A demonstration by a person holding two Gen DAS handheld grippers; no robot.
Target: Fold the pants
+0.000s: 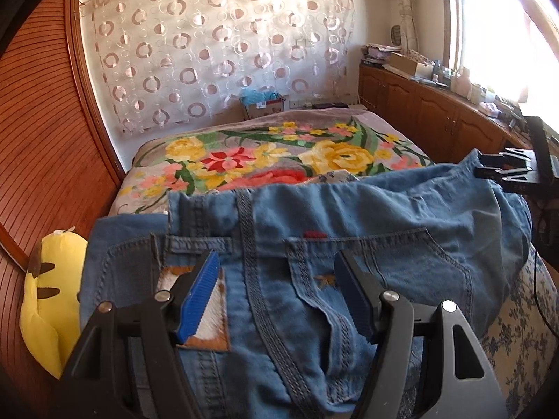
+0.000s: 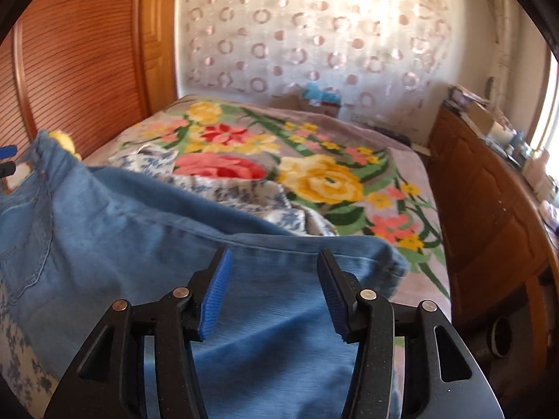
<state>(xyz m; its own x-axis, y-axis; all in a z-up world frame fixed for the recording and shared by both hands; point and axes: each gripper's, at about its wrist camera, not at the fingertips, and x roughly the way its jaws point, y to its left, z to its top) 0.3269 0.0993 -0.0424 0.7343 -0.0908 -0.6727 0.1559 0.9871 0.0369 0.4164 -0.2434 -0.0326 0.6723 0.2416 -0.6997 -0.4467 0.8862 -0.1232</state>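
Nearest to us, our left gripper (image 1: 276,279) stood open over the waist end of the pants (image 1: 349,216), with the pocket seam between its jaws but not pressed. Our right gripper (image 2: 274,286) was open too, above the leg end, holding nothing. The pants lay across the floral blanket (image 2: 314,146) with their long axis running from left to right, so we judged each hand was nearer to its own end.

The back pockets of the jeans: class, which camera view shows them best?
The left wrist view: the back pockets lie straight ahead, stitching and patch plain. The right wrist view catches only one pocket's stitched edge at its left side; mostly it shows plain denim.
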